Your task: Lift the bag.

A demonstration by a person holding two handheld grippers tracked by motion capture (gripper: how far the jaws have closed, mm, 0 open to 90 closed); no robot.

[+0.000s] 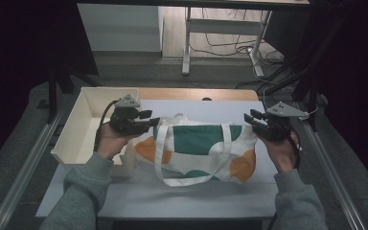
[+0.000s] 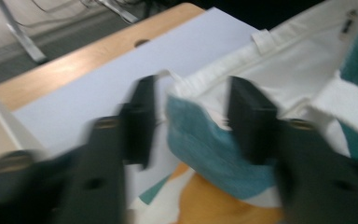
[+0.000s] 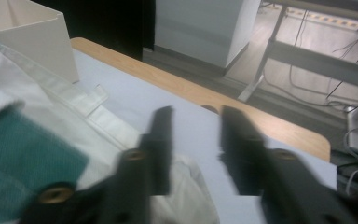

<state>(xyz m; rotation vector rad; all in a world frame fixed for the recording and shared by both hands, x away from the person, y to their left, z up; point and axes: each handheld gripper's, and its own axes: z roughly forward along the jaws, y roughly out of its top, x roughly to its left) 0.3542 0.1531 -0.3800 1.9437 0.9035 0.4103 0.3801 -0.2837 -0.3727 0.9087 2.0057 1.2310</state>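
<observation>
On the white table (image 1: 139, 196), tote bag (image 1: 199, 148) lying between left gripper (image 1: 154, 120) and right gripper (image 1: 247, 119), both jaws standing apart, bag's corner sitting loose between the left jaws.

A cream-white open plastic bin (image 1: 84, 125) sits at the left edge of the wooden tabletop (image 1: 196, 94), beside a pale sheet (image 1: 182, 196) covering most of it. Beyond stands a white metal-legged desk (image 1: 188, 43) with black cables (image 1: 230, 45) on the floor.

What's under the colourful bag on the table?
The bag lies flat on a white sheet that covers most of the wooden table. Whatever sits beneath its middle is hidden by the cloth, and its inside cannot be seen.
</observation>
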